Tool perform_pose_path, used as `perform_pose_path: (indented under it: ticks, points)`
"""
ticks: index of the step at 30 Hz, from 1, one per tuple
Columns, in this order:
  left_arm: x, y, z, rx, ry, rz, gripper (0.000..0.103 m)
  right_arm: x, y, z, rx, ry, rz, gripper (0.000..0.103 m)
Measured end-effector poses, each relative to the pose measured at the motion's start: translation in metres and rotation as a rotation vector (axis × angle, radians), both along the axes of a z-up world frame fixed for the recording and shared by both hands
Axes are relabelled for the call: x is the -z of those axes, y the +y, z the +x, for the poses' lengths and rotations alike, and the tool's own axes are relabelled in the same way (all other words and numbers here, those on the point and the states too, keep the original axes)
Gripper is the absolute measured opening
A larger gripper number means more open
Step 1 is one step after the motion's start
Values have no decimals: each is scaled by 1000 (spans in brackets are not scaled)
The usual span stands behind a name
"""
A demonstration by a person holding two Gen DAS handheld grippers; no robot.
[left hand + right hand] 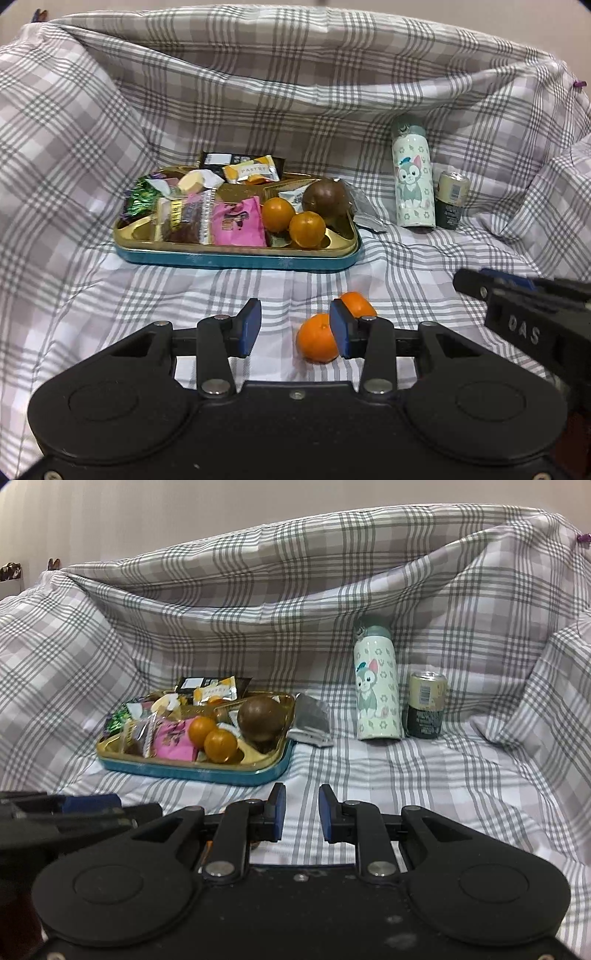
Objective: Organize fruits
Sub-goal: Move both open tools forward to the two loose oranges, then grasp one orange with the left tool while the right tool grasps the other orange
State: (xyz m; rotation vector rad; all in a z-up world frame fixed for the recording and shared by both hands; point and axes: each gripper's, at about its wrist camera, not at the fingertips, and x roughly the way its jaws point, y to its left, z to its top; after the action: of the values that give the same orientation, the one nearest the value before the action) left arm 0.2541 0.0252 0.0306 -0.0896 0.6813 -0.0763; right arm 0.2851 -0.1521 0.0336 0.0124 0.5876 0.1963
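1. Only the left wrist view shows two loose round orange mandarins lying on the plaid cloth: the nearer mandarin (317, 343) sits just left of the left hand-held gripper's (295, 328) right blue pad, and the farther mandarin (357, 303) peeks out behind that pad. The right wrist view shows neither.
2. The left hand-held gripper stands wide apart with nothing between its pads; the nearer mandarin is at the inner face of the right pad, though contact cannot be told.
3. The right hand-held gripper (302, 814) has its blue pads set narrow, with only bare cloth in the gap.
4. Each view catches the other gripper at its edge as a blurred black body.
5. The rectangular gold-lined tin tray with a teal wall (236, 258) holds two glossy round oranges (291, 221) touching each other, a smooth dark brown round fruit (325, 199) just behind them, and crinkled snack packets (239, 221) filling its left side.
6. Right of the tray, well apart, an upright white cat-print bottle (413, 173) stands just beside a short drink can (452, 199).
7. The soft grey-and-lilac plaid cloth (424, 782) rises in folds behind and at both sides; open flat cloth lies between the tray's front wall and the grippers.
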Motion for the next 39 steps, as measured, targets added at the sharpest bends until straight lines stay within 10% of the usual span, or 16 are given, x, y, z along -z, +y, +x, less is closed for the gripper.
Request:
perform_pose_path:
  ticks: [23,39]
  points:
    - [44,-27,22,129,69,96,49,29,1,24,17,107,28,23]
    - [41,3,32,3,92,-53,48,36,5,27,12,141,29,27]
